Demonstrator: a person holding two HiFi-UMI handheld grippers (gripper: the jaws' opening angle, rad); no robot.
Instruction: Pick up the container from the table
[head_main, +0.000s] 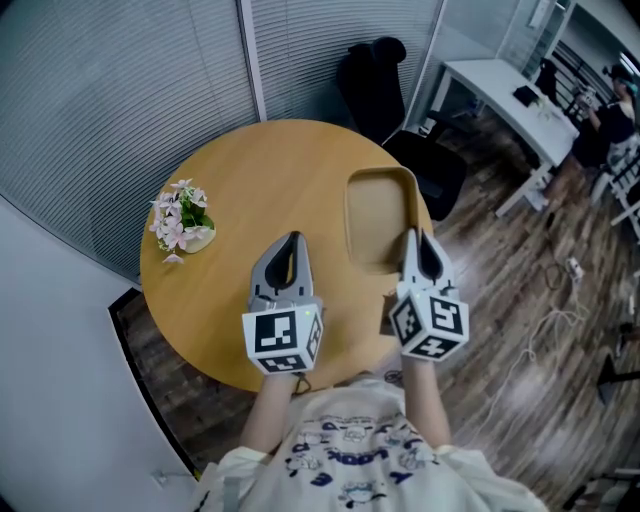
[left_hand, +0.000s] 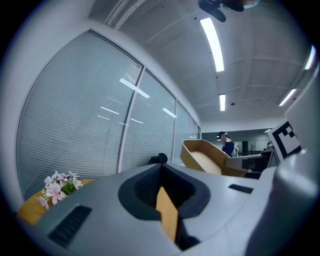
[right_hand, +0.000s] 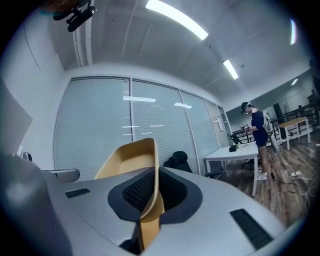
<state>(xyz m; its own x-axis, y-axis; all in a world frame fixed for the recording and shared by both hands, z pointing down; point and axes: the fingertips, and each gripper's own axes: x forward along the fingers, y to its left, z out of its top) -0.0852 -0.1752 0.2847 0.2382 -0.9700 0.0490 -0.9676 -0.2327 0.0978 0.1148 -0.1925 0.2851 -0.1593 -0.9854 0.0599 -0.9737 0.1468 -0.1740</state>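
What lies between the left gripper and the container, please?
Only bare table, as the head view shows: the left gripper sits apart from the container, whose rim the right gripper clamps.

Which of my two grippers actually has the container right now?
The right gripper: its jaws are clamped on the rim of the tan container. The left gripper sits beside it over the table, jaws together on nothing.

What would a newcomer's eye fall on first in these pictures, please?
First, the tan container, its near wall clamped in the jaws of the right gripper over the round wooden table. Next, the pink flowers at the table's left edge. The left gripper is beside the container and holds nothing.
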